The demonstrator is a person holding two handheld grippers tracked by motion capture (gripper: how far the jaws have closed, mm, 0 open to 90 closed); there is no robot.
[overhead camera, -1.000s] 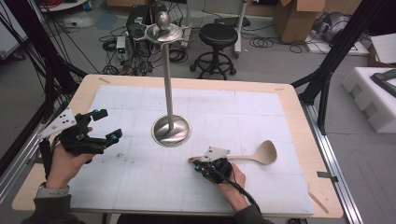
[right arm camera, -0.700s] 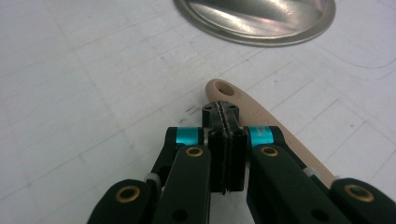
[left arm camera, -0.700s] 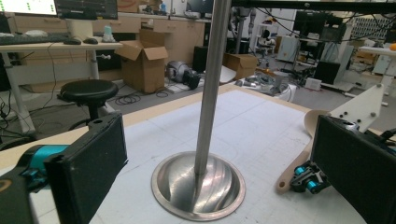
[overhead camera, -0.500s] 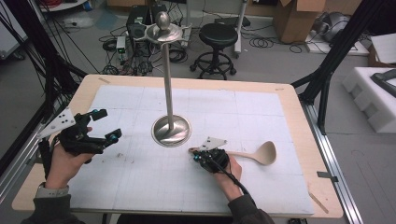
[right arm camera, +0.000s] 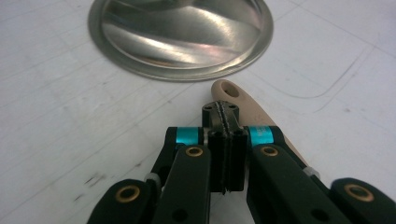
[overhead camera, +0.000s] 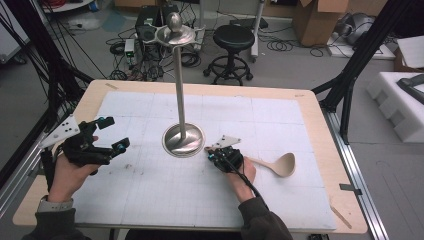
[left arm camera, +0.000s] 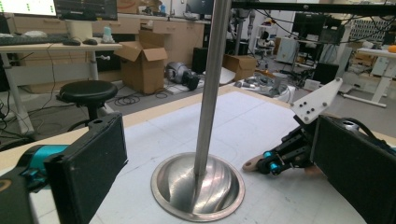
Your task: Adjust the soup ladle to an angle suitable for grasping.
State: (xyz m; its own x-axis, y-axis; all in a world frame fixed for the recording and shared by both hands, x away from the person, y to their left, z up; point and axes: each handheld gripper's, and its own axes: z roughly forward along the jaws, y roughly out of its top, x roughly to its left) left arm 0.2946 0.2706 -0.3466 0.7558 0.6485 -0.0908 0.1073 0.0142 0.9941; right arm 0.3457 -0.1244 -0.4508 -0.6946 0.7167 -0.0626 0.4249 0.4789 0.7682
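A pale wooden spoon (overhead camera: 282, 165) lies on the white mat right of centre, its handle end (right arm camera: 229, 91) pointing at the round base (overhead camera: 183, 140) of a tall steel stand. My right gripper (overhead camera: 216, 154) is shut, its jaws pressed together with nothing between them, low over the handle near its holed tip; the handle runs out beneath them to the right. The left gripper (overhead camera: 114, 132) is held open above the mat's left side, aimed at the stand (left arm camera: 198, 186), with the right gripper (left arm camera: 268, 163) beyond it.
The stand's thin pole (overhead camera: 180, 85) rises to a small dish and knob (overhead camera: 175, 31) at the top. A wooden table edge (overhead camera: 320, 130) frames the mat. Stool (overhead camera: 234, 37), cables and boxes sit on the floor behind.
My right gripper has slid forward and left toward the stand's base, and the spoon's handle end has swung with it. The left gripper has barely moved.
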